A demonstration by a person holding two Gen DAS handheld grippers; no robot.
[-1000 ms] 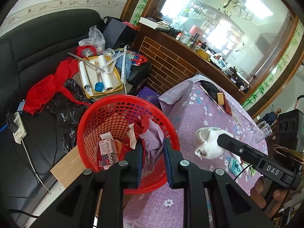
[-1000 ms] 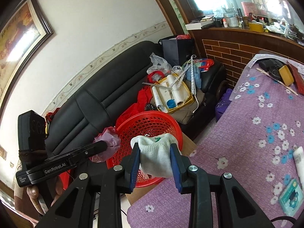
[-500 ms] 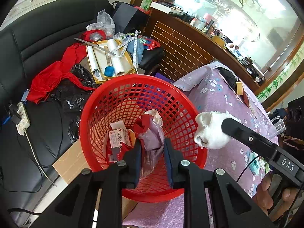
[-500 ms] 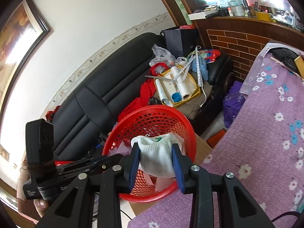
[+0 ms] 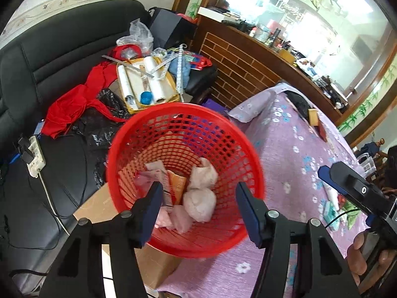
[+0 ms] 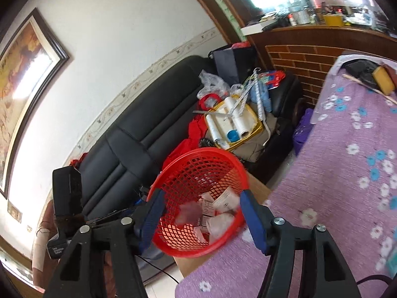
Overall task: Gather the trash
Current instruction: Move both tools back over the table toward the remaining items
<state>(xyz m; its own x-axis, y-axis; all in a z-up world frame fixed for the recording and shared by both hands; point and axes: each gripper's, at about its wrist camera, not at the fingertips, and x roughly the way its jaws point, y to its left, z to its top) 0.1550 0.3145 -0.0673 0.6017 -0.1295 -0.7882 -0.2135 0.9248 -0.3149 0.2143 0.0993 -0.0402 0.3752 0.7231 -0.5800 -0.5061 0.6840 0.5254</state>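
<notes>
A red mesh basket (image 5: 183, 109) stands on a cardboard box beside the table, and in the right wrist view its rim (image 6: 198, 152) is just ahead. My left gripper (image 5: 198, 198) hangs over the basket, jaws opening, nothing between the pads. Below it lie a white wad (image 5: 199, 204), another crumpled wad (image 5: 203, 176) and an orange carton (image 5: 177, 186). My right gripper (image 6: 199, 213) is also over the basket, jaws opening and empty. A blurred pinkish scrap (image 6: 188, 213) and a white wad (image 6: 220, 223) lie in the basket beneath it.
A table under a purple flowered cloth (image 5: 285, 161) runs along the right. The black sofa (image 5: 49, 57) behind holds a red cloth, black bags and a yellow tray of white rolls (image 5: 146, 84). A power strip (image 5: 36, 154) and cables lie at the left.
Both grippers have opened. The purple and red wad left my left gripper and the white cloth wad left my right one. Both wads now lie in the basket.
</notes>
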